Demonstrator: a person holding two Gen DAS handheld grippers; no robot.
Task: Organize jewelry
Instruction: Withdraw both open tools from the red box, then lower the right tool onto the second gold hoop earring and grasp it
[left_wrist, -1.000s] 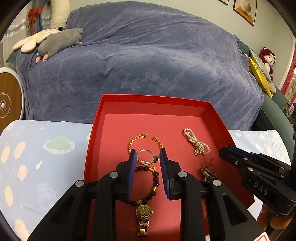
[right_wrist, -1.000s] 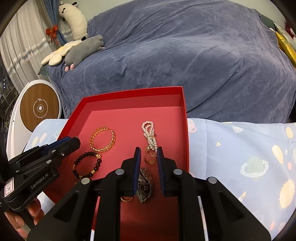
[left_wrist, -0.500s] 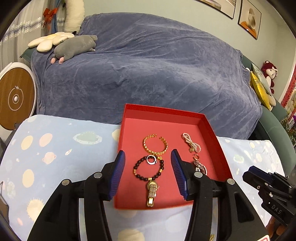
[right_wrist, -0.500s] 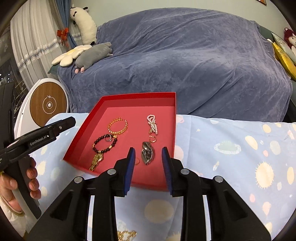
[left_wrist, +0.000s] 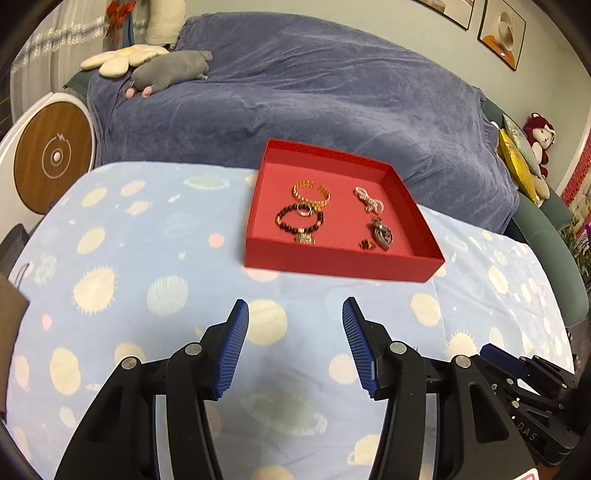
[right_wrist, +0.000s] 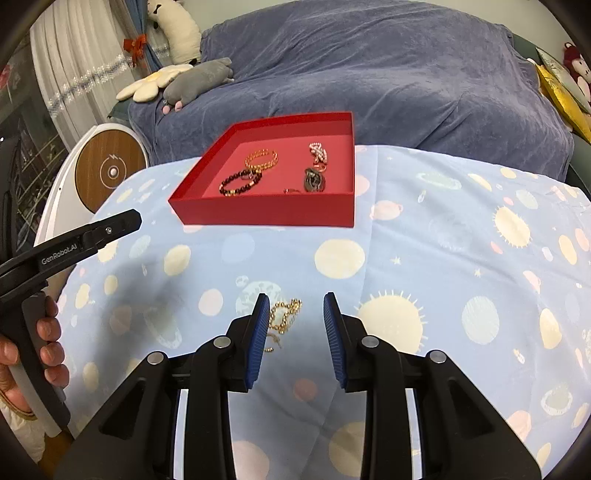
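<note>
A red tray (left_wrist: 343, 260) sits at the far side of the planet-print cloth (left_wrist: 166, 266). In it lie a gold bracelet (left_wrist: 311, 192), a dark bead bracelet (left_wrist: 299, 220), a pearl strand (left_wrist: 369, 199) and a silver pendant (left_wrist: 382, 233). My left gripper (left_wrist: 295, 306) hovers over bare cloth well short of the tray, open with nothing between its fingers. My right gripper (right_wrist: 293, 300) is open too. A gold bead chain (right_wrist: 284, 317) lies on the cloth between its fingers, close to the left one. The tray (right_wrist: 266, 214) is ahead of it. My left gripper (right_wrist: 92, 236) shows at the left, held by a hand (right_wrist: 48, 343).
A sofa under a blue-grey cover (left_wrist: 314, 96) stands behind the table, with plush toys (left_wrist: 166, 72) on its left end. A round white and wood device (left_wrist: 51, 158) stands at the left. Yellow cushions and a red plush (left_wrist: 539, 138) are at the right.
Both grippers have pulled back from over the tray to the near part of the cloth and opened wider. The jewelry stays in the tray, and the gold chain has come into the right view.
</note>
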